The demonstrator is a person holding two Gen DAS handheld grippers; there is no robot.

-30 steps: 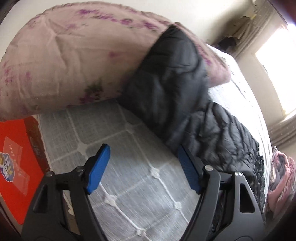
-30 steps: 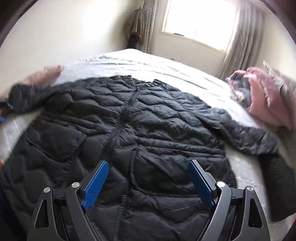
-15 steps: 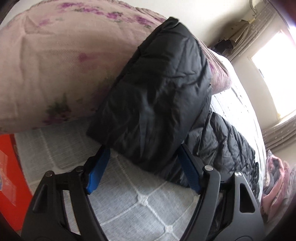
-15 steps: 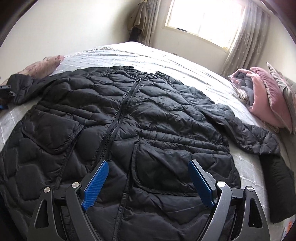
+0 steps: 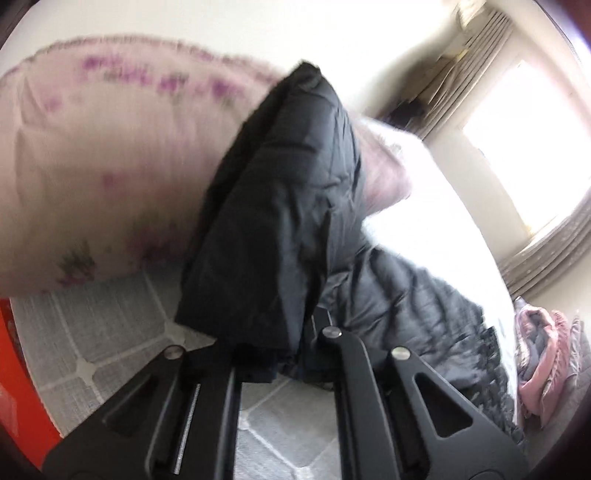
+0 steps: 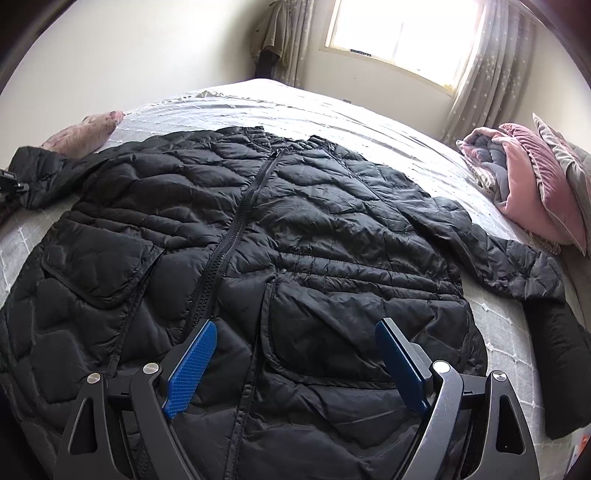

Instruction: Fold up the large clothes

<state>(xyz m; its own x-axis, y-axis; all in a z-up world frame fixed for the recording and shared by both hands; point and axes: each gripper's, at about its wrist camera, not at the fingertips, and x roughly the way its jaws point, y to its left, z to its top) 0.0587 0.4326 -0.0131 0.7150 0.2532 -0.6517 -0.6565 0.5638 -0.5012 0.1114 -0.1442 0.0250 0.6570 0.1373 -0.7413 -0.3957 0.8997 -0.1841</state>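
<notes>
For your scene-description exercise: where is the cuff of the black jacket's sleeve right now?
In the left wrist view, the cuff sits clamped in the left gripper, low at centre, lying against the floral pillow on the grey bedspread.

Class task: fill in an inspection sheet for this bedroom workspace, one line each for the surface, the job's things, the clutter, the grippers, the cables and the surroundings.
Surface: bed with a grey quilted cover.
Job's things: black jacket spread flat, zipped, front up; one sleeve runs up onto a floral pillow, the other sleeve lies out towards the far side.
Clutter: pink bedding pile; a dark item at the bed's edge; a red box.
Grippers: left gripper shut on the sleeve's cuff; right gripper open above the jacket's hem, holding nothing.
Cables: nothing seen.
Surroundings: bright window, curtains, plain walls, clothes hanging in the corner.
</notes>
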